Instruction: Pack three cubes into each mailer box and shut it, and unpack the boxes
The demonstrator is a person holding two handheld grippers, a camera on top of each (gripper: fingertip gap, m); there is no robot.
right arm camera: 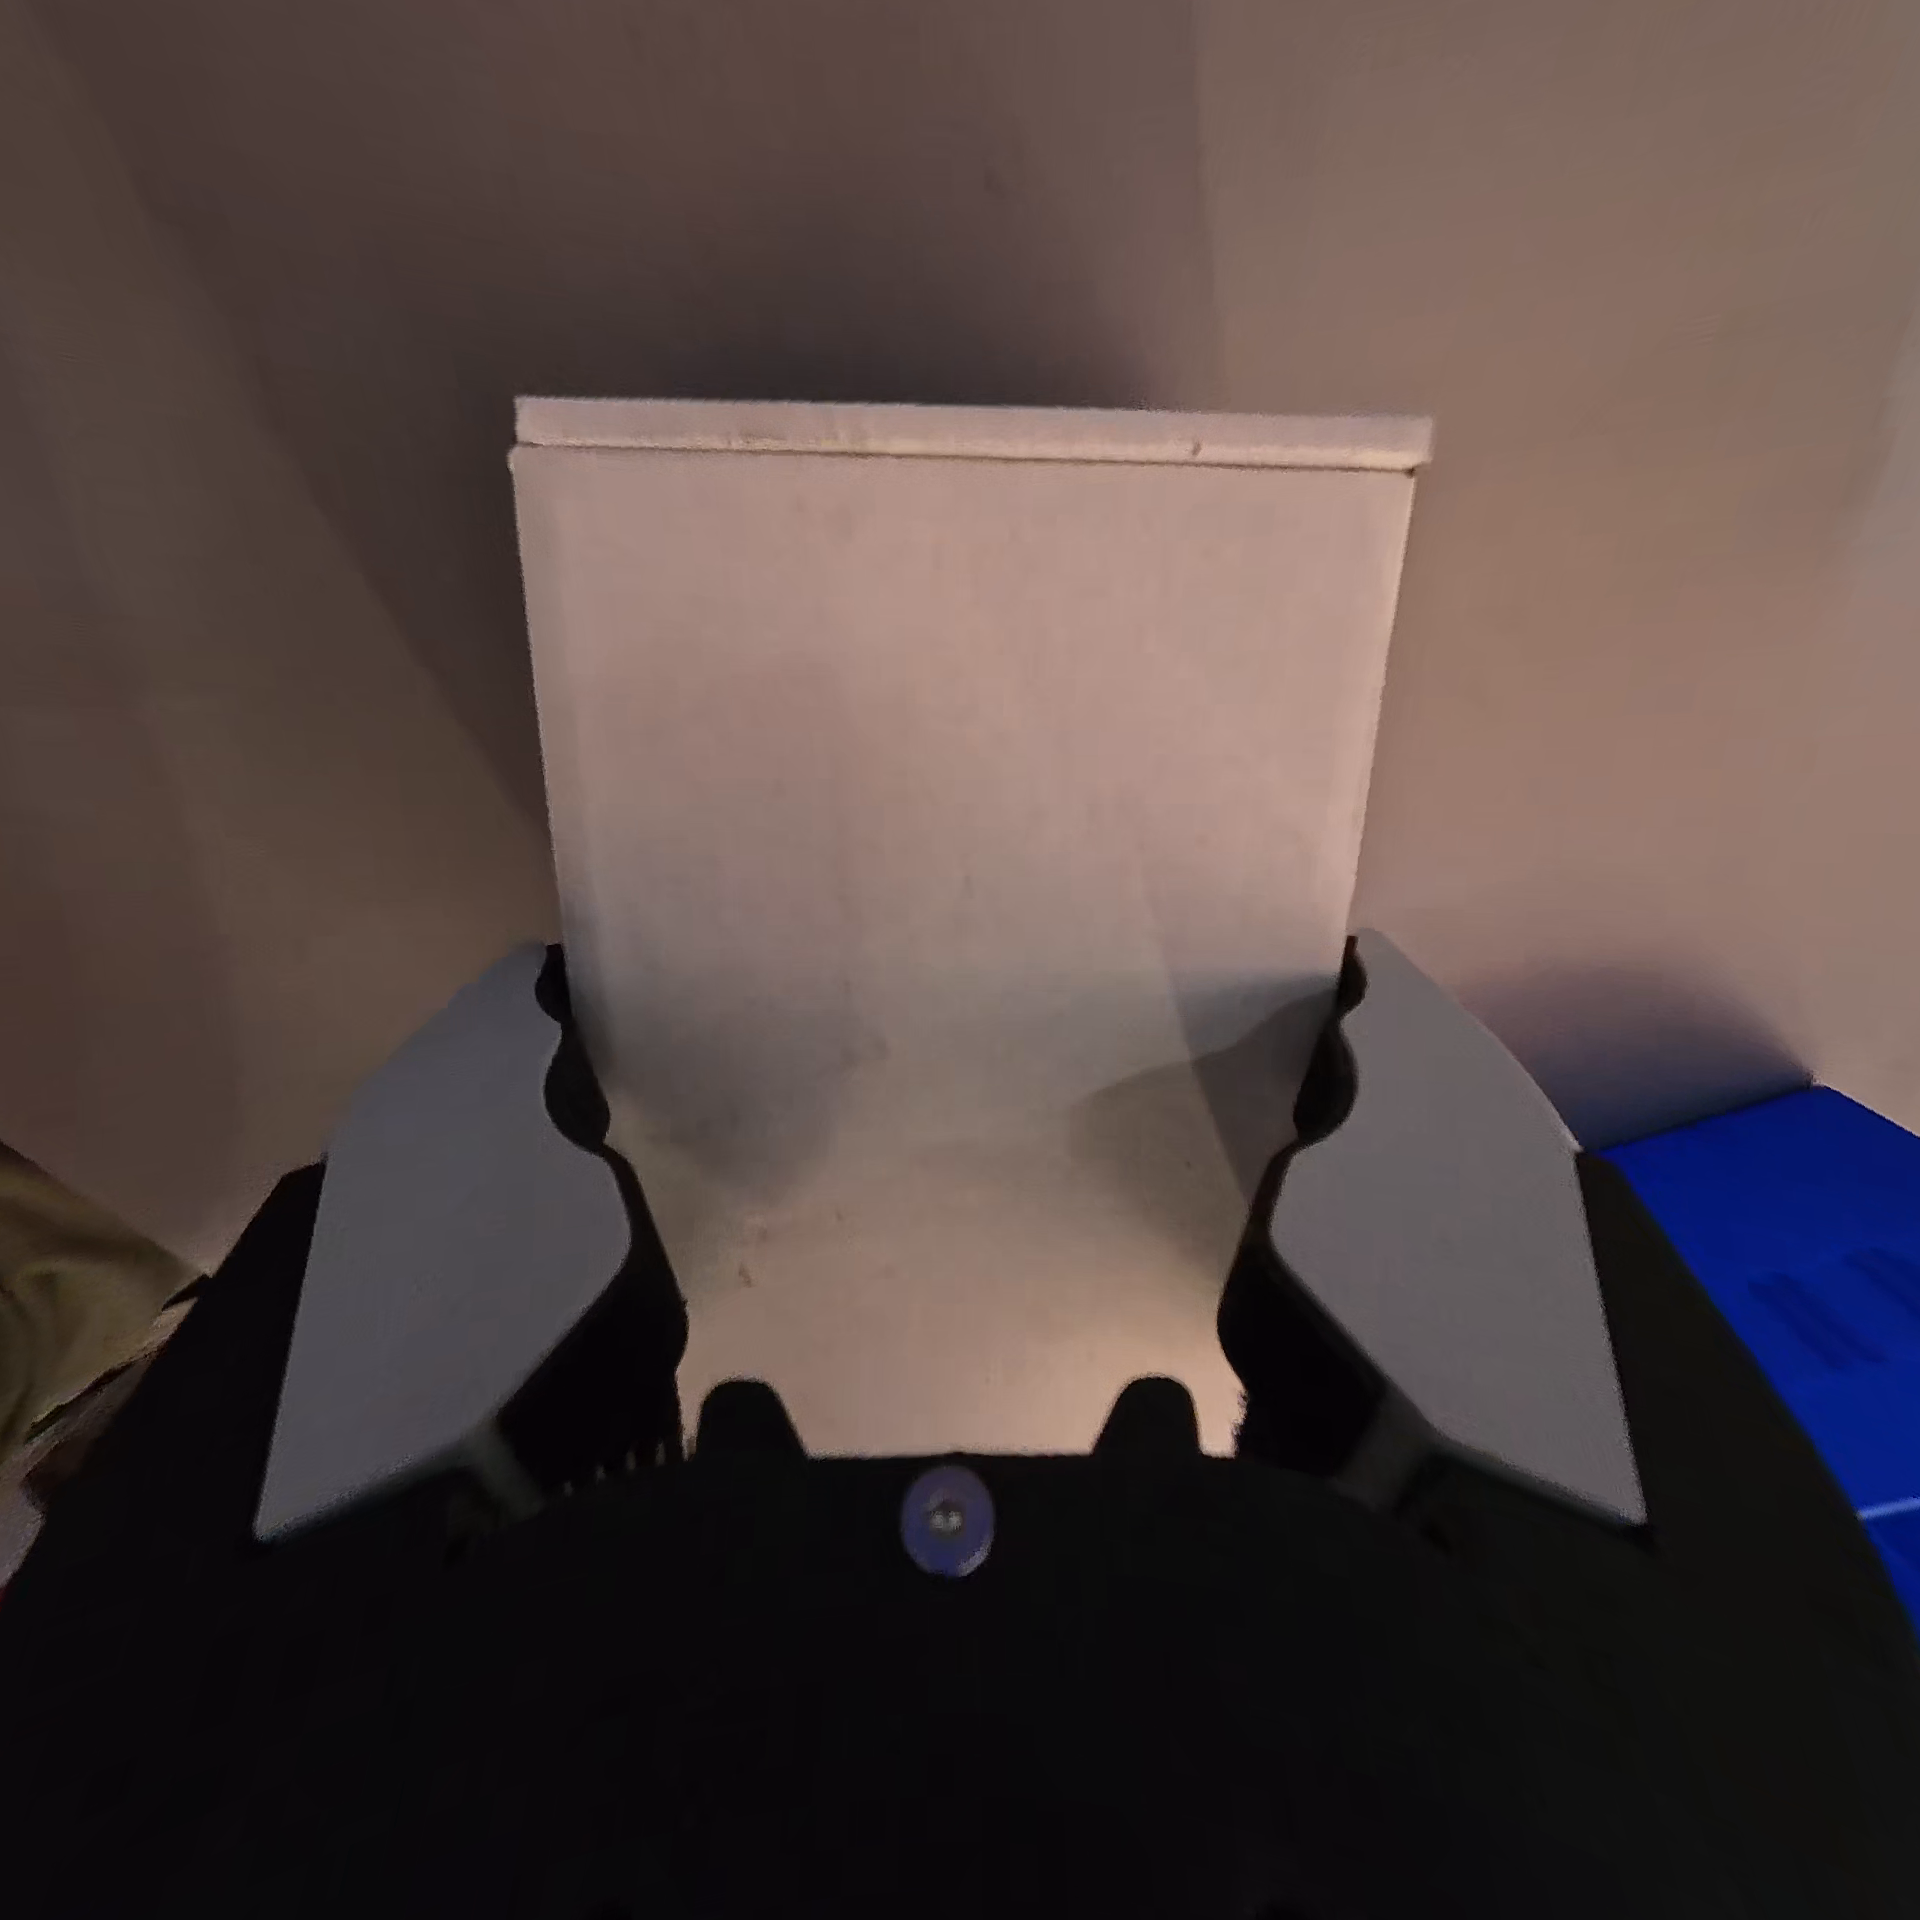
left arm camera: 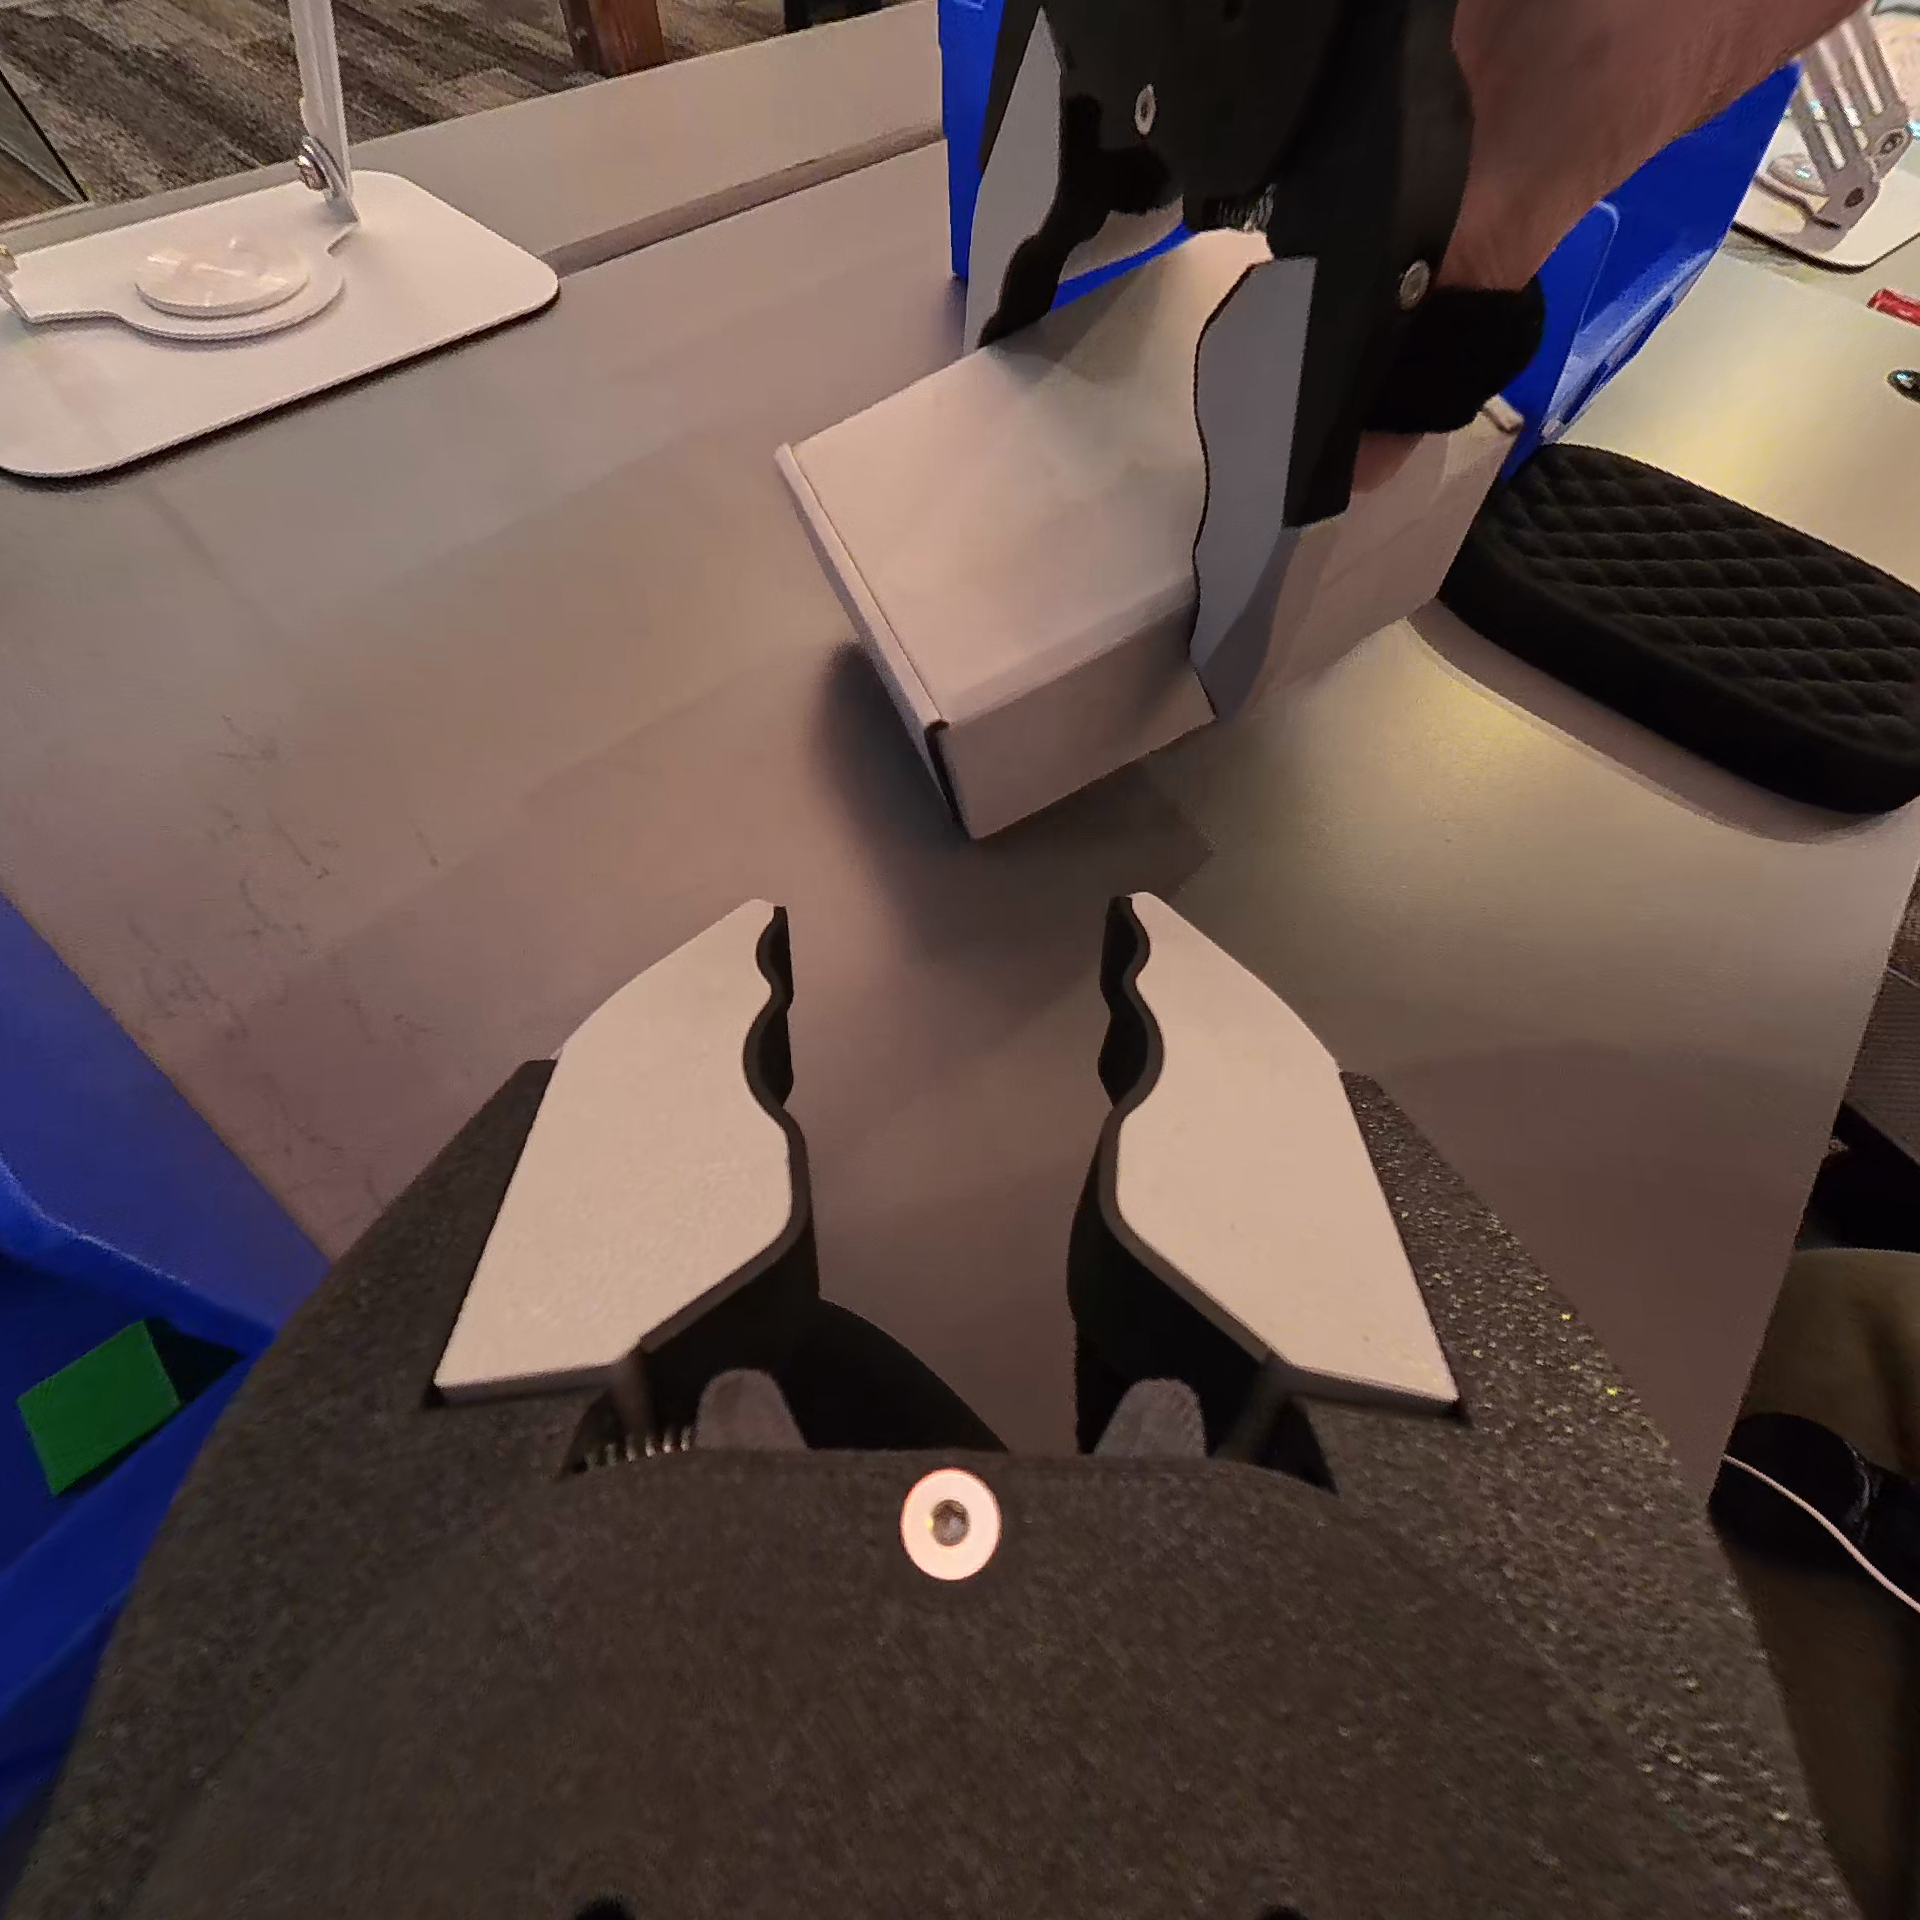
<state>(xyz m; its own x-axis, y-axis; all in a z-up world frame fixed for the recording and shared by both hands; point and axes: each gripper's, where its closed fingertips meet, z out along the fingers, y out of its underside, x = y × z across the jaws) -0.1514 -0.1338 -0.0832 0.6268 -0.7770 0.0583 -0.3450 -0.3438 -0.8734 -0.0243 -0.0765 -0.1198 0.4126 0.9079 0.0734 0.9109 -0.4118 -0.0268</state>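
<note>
I see one white mailer box [left arm camera: 997, 540], lid shut, resting on the grey table [left arm camera: 436, 665] a little ahead of my left gripper [left arm camera: 945, 987]. My right gripper [left arm camera: 1101, 488] comes down over it from the far side, its jaws spread wide and pressed against two opposite sides of the box; in the right wrist view the box [right arm camera: 966, 779] fills the gap between those jaws [right arm camera: 951, 977] edge to edge. My left gripper is apart from the box, its jaws half open with only bare table between them.

No writing or brand shows on the box faces I can see. A hand [left arm camera: 1621, 114] grips the right tool from above.

Further out I count two blue bins: one [left arm camera: 1631, 270] just behind the box, one [left arm camera: 114, 1195] at my near left holding a single green cube [left arm camera: 99, 1403]. A black quilted pad [left arm camera: 1704, 623] lies right of the box. Two white stands sit on the table, one [left arm camera: 239, 312] far left, one [left arm camera: 1839, 166] far right; nothing on them is legible to me
</note>
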